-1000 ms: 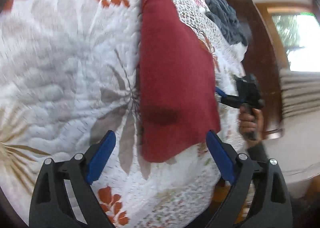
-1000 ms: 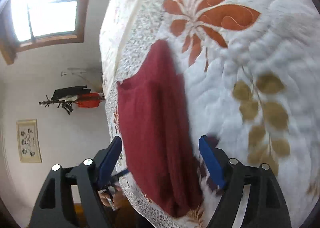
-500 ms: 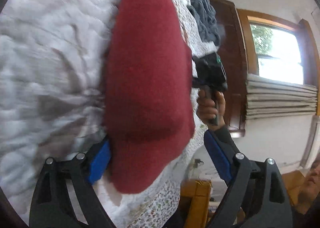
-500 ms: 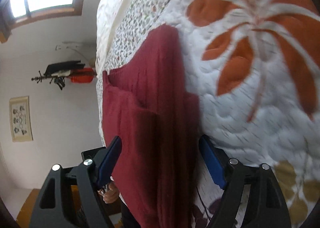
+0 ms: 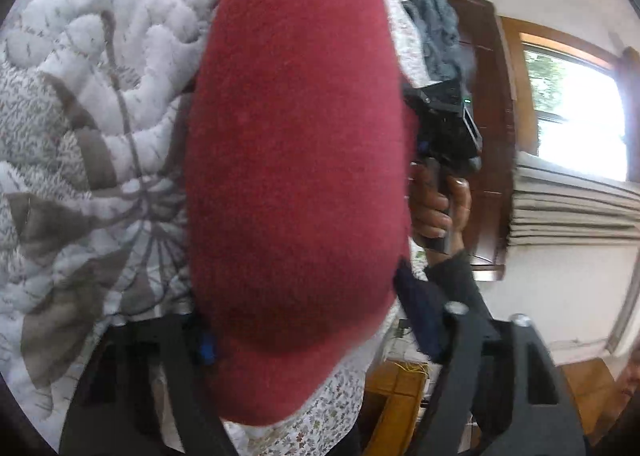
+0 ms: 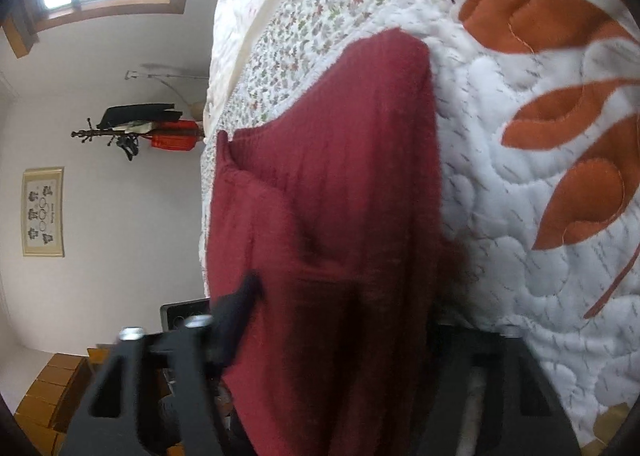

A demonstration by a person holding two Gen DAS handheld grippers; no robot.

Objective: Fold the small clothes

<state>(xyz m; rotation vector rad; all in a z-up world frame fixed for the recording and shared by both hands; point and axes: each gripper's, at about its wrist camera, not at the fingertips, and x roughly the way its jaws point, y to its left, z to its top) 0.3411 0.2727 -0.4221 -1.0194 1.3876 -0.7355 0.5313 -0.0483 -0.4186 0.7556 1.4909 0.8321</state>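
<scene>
While both claws, left [image 5: 304, 336] and right [image 6: 332, 320], straddled the red cloth [image 5: 296, 160] wide open, gripping nothing, a shallow bite risked dropping an edge.

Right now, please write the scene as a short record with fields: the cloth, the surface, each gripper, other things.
garment: red knit cloth, lying on the bed near its edge
surface: quilted bedspread with leaf pattern
left gripper: open, fingers on both sides of the cloth's near end
right gripper: open, straddling the cloth's other end; one finger is hidden
other clothes: grey-blue pile further along the bed
room: window, coat rack
</scene>
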